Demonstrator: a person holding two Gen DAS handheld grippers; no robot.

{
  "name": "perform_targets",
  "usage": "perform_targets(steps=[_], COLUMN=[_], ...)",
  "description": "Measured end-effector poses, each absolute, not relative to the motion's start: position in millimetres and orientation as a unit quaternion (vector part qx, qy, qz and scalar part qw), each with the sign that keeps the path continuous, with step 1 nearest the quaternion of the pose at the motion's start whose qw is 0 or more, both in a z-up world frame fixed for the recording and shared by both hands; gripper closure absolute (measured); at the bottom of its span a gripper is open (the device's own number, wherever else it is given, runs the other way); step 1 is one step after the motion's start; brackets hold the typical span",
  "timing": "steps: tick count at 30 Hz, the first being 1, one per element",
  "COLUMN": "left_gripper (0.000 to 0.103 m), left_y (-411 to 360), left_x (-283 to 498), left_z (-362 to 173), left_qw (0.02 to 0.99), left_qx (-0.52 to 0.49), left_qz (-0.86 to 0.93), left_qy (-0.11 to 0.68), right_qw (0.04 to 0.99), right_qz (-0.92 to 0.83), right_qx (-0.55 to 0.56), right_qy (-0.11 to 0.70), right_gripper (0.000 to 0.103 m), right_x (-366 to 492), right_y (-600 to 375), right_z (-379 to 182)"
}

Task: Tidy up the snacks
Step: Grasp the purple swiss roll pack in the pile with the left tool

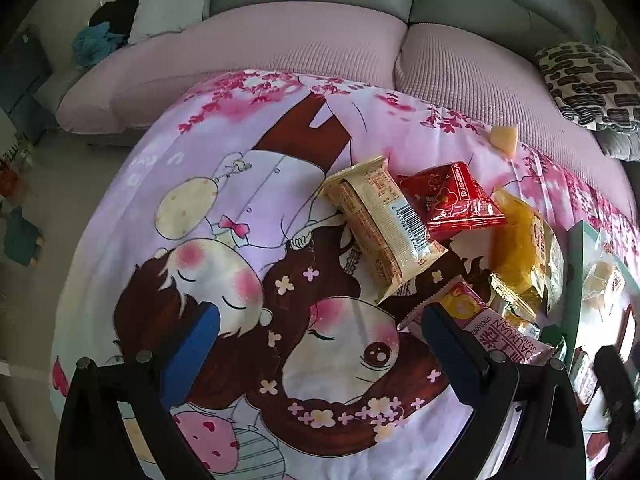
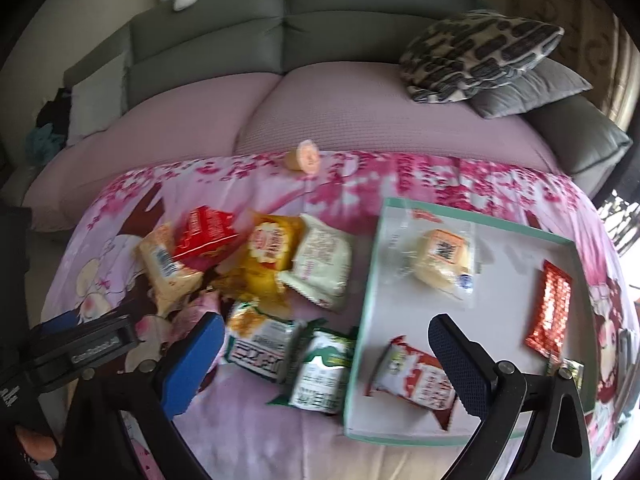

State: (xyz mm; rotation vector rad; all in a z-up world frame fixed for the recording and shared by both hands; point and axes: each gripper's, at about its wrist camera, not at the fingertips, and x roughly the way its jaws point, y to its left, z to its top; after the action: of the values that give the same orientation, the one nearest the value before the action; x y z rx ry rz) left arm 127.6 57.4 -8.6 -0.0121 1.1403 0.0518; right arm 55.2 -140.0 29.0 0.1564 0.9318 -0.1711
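A: Where are the snacks?

B: Most sit in a pile on the pink cartoon cloth (image 2: 280, 440), left of the middle in the right wrist view. Three are already in the tray (image 2: 460, 216) at the lower right: a pale cake (image 2: 442, 262), a shiny red bar (image 2: 550, 316) and a red and white pack (image 2: 416, 376).

A: What are the grippers doing?

B: The right gripper (image 2: 326, 354) hangs spread wide over the tray's left edge, holding nothing. The left gripper (image 1: 320, 344) is spread and empty too (low in its own view).

A: So what comes next?

B: I think it's between picks. The green and white pack (image 2: 320, 376) touches the tray. It looks easiest: come down, pinch it, drop it in.
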Motion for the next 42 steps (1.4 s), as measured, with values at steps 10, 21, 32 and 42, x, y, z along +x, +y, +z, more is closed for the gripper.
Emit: perform_targets(steps=[10,21,32,42], left_gripper=[0.003,0.003,0.002,0.002], left_y=[25,-2,-1,5], left_x=[136,143,139,121], left_z=[-20,-43,-56,-62], left_qw=[0.816,0.795,0.797,0.801], left_qx=[-0.076,-0.070,-0.038,-0.028], left_qz=[-0.050,-0.055,-0.030,-0.024], left_qy=[0.570,0.600,0.602,0.598], right_qw=[0.871,0.863,0.858,0.854], right_qz=[-0.117,-0.132,-0.145,-0.148], right_qx=[0.089,0.110,0.122,0.123], right_qy=[0.469,0.475,0.477,0.483], right_gripper=[0.000,0.000,0.000,0.000], right_x=[50,38,26,22], right_y=[-162,-184,-210,-218], right_z=[6,-5,-9,-15])
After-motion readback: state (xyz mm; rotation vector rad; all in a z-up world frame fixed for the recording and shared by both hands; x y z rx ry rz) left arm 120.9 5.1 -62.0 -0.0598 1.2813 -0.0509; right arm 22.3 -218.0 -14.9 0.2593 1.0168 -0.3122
